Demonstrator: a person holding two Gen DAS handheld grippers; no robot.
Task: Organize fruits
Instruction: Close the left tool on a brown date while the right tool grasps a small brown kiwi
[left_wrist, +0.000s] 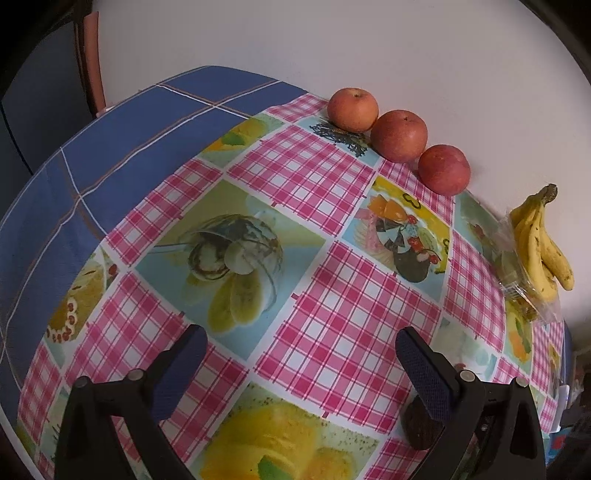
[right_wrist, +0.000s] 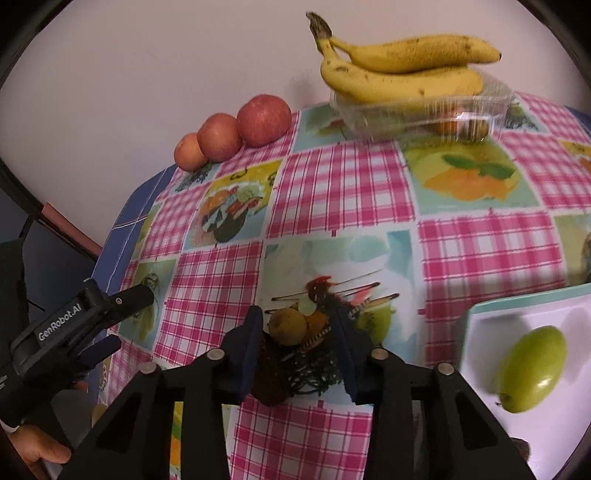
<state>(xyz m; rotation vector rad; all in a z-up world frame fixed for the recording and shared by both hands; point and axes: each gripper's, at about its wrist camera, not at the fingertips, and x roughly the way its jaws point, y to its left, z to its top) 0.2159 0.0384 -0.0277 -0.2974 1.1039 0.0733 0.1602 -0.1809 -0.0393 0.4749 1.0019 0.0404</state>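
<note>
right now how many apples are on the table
3, in a touching row along the wall at the table's far edge: left apple, middle apple, right apple, nearest the bananas. None appear hidden.

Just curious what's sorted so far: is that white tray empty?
No. The white tray holds one green fruit; the rest that shows looks bare, though its edges run out of frame.

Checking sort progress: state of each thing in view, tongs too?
left tongs: open wide, empty
right tongs: open, not clamped on the dark fruit
dark fruit: on the cloth, between the right fingers
apples: three in a row by the wall
bananas: bunch lying on the clear container
clear container: on the table, contents blurred
green fruit: lying in the white tray
white tray: on the table, partly in view
</note>
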